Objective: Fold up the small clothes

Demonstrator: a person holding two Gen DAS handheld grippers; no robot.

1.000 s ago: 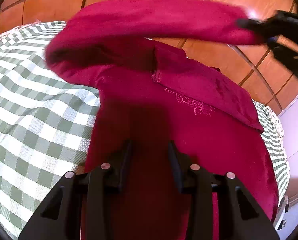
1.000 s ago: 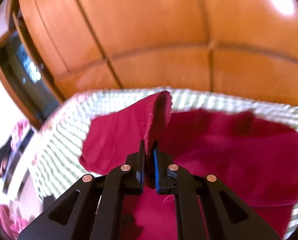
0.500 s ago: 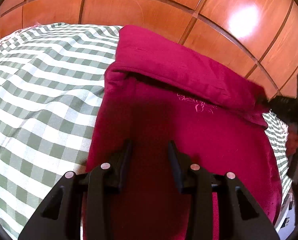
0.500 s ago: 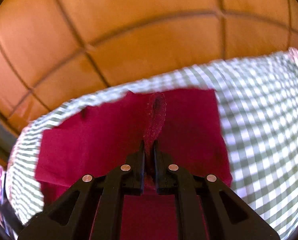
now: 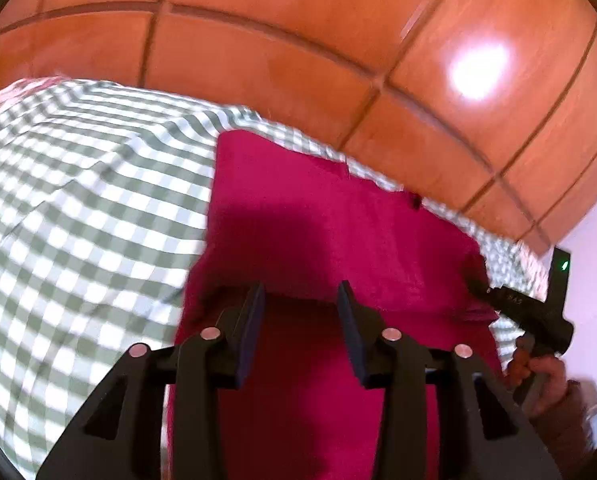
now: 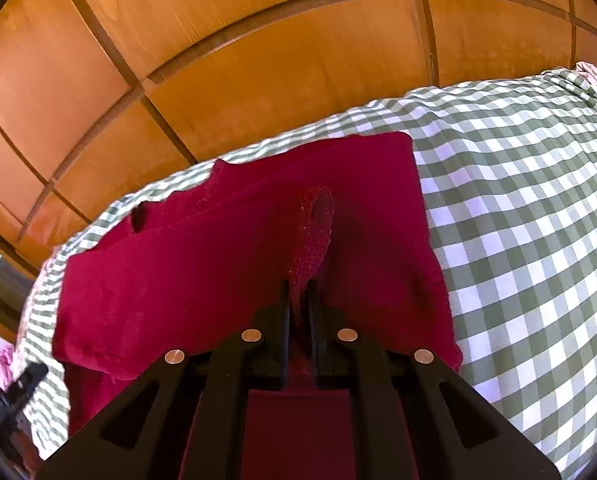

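One garment (image 6: 202,272), dark red, lies spread on the checked cloth (image 6: 518,208), its far edge close to the cloth's far border by the wood panels (image 6: 258,60). It looks partly folded: one layer laid over another, w/ a stepped edge at the far left in the right wrist view.

Right gripper (image 6: 298,300) is clamped tight on a knit edge of the garment; a ribbed flap stands up out of the jaws, pinched into a ridge. Left gripper (image 5: 300,300) has its jaws apart, nothing pressed between them; they've just been opening a little, and only flat fabric shows below them. In the left view the right gripper sits at the garment's right edge, a hand (image 5: 538,368) behind it.

Risks, as I judge them:
- Letting go w/ the flap still bunched leaves a ridge, so the fold ends up lumpy and uneven.
- Pulling further w/ the right side while the left holds nothing could drag the whole garment across the cloth, skewing the layers.
- Edges aren't squared at the far left; folding again over that step would lock in the misalignment.
- Left jaws coming down could snag both layers + the checked cloth underneath.
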